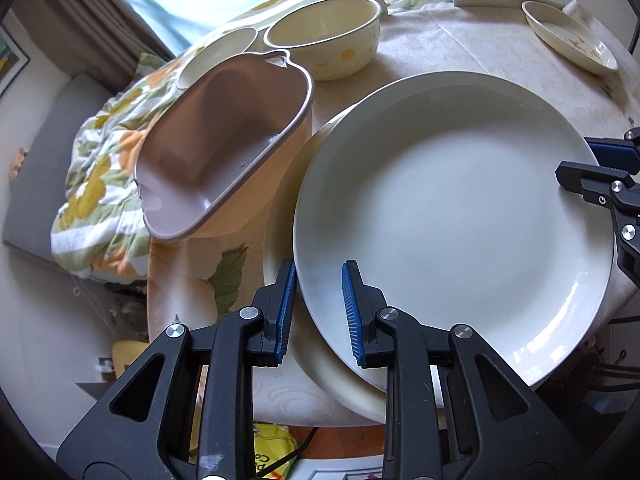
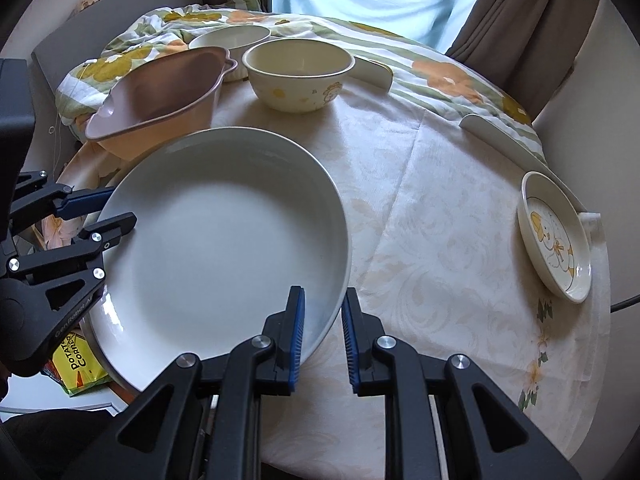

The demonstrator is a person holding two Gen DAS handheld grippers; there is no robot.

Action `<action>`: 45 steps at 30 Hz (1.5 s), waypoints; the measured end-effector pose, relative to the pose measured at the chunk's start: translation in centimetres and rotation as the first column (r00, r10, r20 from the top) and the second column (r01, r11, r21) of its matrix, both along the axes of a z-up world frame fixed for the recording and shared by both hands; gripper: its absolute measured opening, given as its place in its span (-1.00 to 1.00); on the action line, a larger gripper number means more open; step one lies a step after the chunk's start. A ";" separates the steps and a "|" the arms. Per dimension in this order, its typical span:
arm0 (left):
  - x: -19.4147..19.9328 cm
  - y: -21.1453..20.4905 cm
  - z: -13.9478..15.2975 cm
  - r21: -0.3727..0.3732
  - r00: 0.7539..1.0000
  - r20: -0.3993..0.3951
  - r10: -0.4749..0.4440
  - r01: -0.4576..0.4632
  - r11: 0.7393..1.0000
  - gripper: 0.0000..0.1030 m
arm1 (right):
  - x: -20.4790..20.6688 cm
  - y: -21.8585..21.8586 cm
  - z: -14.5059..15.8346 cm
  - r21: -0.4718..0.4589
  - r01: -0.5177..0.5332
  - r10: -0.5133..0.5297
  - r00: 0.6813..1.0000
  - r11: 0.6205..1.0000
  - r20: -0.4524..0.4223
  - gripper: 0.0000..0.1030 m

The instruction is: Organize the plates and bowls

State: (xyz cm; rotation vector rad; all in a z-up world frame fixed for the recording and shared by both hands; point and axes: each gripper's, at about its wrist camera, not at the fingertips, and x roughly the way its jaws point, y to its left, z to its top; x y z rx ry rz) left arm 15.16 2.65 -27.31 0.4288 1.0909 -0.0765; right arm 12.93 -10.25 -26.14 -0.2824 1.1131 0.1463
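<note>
A large white plate [image 1: 452, 216] lies on top of a second white plate [image 1: 320, 376] at the table's near edge; it also shows in the right wrist view [image 2: 224, 240]. My left gripper [image 1: 318, 312] is open, its jaws either side of the top plate's left rim. My right gripper [image 2: 323, 340] is open, its jaws either side of the plate's right rim; it shows in the left wrist view [image 1: 576, 168]. A pink two-spout bowl [image 1: 224, 148], a cream bowl [image 1: 324, 36] and a small white bowl [image 1: 216, 56] stand behind.
A small duck-print dish [image 2: 554, 240] sits at the table's right edge, also in the left wrist view [image 1: 568, 36]. A floral blanket [image 2: 160, 28] is bunched at the back left. A yellow snack bag [image 2: 76, 364] lies below the table's edge.
</note>
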 end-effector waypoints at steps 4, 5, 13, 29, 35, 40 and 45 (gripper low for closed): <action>-0.3 -0.4 -0.1 0.024 1.000 0.008 -0.001 0.001 1.000 -0.60 | 0.2 0.1 -0.1 -0.003 -0.004 0.004 1.000 1.000 -0.003 -0.67; -0.3 -0.5 -0.1 0.034 1.000 0.009 -0.002 0.002 0.999 -0.60 | 0.2 0.2 -0.1 -0.006 -0.007 0.007 1.000 1.000 -0.003 -0.67; -0.7 -0.5 0.1 0.077 1.000 0.025 0.010 -0.012 0.997 -0.60 | 0.3 0.5 -0.2 -0.015 -0.022 0.022 1.000 1.000 0.003 -0.67; 0.0 0.8 2.9 -0.007 0.998 0.031 0.049 -0.049 0.999 -0.60 | 0.3 -1.3 2.1 0.078 0.024 -0.026 0.999 0.997 0.023 -0.67; 0.7 0.4 10.0 -0.192 0.990 0.142 0.009 0.019 0.981 0.36 | -0.6 -6.5 7.4 0.221 0.185 -0.205 0.976 0.958 0.071 -0.67; 2.8 -2.3 14.1 -0.319 0.962 0.249 -0.116 0.195 0.927 0.99 | -2.7 -12.2 11.1 0.296 0.379 -0.428 0.895 0.877 0.123 0.56; 7.4 -8.6 16.2 -0.449 0.929 0.200 -0.311 0.370 0.814 0.99 | -5.1 -17.1 13.2 0.317 0.525 -0.584 0.802 0.790 0.125 0.69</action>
